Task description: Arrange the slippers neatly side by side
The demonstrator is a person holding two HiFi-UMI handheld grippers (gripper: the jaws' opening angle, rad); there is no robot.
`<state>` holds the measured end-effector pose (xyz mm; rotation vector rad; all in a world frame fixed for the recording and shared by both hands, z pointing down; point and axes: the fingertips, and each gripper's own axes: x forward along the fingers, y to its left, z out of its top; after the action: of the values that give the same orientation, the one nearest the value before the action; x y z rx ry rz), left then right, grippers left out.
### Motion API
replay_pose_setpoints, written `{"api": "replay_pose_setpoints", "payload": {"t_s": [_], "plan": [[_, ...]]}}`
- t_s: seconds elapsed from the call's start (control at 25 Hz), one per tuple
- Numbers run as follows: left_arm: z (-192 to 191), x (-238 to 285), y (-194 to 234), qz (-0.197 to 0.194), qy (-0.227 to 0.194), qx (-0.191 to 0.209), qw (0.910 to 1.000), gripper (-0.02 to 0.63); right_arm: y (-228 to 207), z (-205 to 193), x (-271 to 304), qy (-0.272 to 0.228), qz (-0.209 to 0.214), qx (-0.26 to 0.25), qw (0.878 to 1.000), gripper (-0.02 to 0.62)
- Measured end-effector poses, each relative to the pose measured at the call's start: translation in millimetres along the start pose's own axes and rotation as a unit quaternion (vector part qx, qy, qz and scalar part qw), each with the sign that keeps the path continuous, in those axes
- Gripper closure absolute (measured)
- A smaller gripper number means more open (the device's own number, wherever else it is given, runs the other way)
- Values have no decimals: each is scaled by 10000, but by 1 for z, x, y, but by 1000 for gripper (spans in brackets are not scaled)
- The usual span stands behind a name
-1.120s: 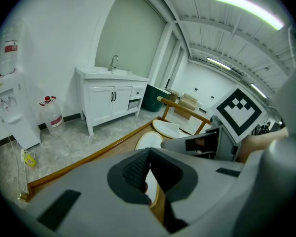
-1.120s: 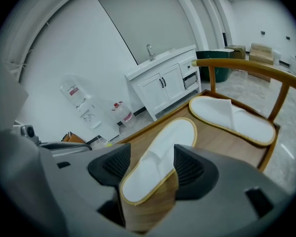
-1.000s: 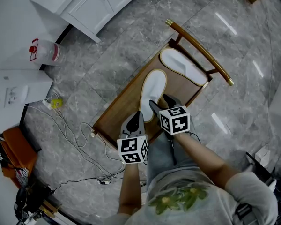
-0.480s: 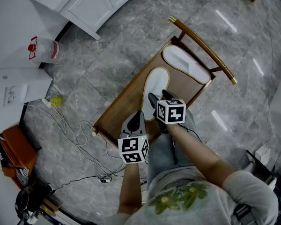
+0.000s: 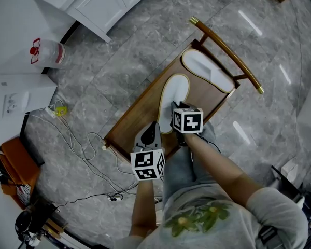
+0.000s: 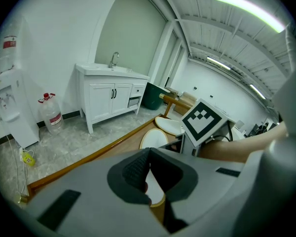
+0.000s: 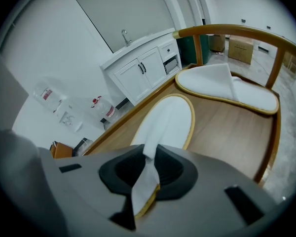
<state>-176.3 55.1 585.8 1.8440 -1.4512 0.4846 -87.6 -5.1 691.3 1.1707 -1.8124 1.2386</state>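
Two white slippers with tan edging lie on a wooden bench [image 5: 145, 113]. The far slipper [image 5: 207, 71] lies crosswise by the curved rail. The near slipper [image 5: 174, 98] points away from me. My right gripper [image 5: 174, 117] is at its heel; in the right gripper view its jaws [image 7: 150, 157] have just been closing and now pinch the folded heel of the near slipper [image 7: 167, 120]. The far slipper [image 7: 227, 90] lies beyond. My left gripper [image 5: 151, 133] hovers at the bench's near edge, jaws [image 6: 149, 154] together with nothing held.
A curved wooden rail with brass tips [image 5: 225, 53] borders the bench's far side. On the grey tile floor are a white cabinet [image 5: 103, 4], a water jug [image 5: 47, 54], a white box [image 5: 15, 100], loose cables [image 5: 88, 154] and an orange bag [image 5: 15, 170].
My right gripper has sunk onto the near slipper's heel and its jaws have closed on it. The left gripper has stayed in place.
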Motion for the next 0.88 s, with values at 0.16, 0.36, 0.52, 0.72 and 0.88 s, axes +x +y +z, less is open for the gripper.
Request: {"api": "replay_pose_setpoints", "payload": {"t_s": [0.16, 0.36, 0.52, 0.72, 0.88], "plan": [[-1, 1, 1, 11, 5, -12, 10000, 591, -3, -3, -2, 115, 31, -60, 9999, 560], [1, 3, 1, 10, -10, -38, 10000, 591, 4, -1, -7, 200, 211, -445, 9986, 561], [3, 3, -4, -8, -25, -40, 10000, 591, 10, 1, -13, 332, 404, -733, 9959, 561], [9, 5, -11, -22, -58, -46, 10000, 591, 12, 10, -22, 433, 541, -1340, 9885, 560], [12, 8, -14, -1, -72, -74, 9999, 591, 12, 18, -27, 563, 598, -2254, 9708, 560]]}}
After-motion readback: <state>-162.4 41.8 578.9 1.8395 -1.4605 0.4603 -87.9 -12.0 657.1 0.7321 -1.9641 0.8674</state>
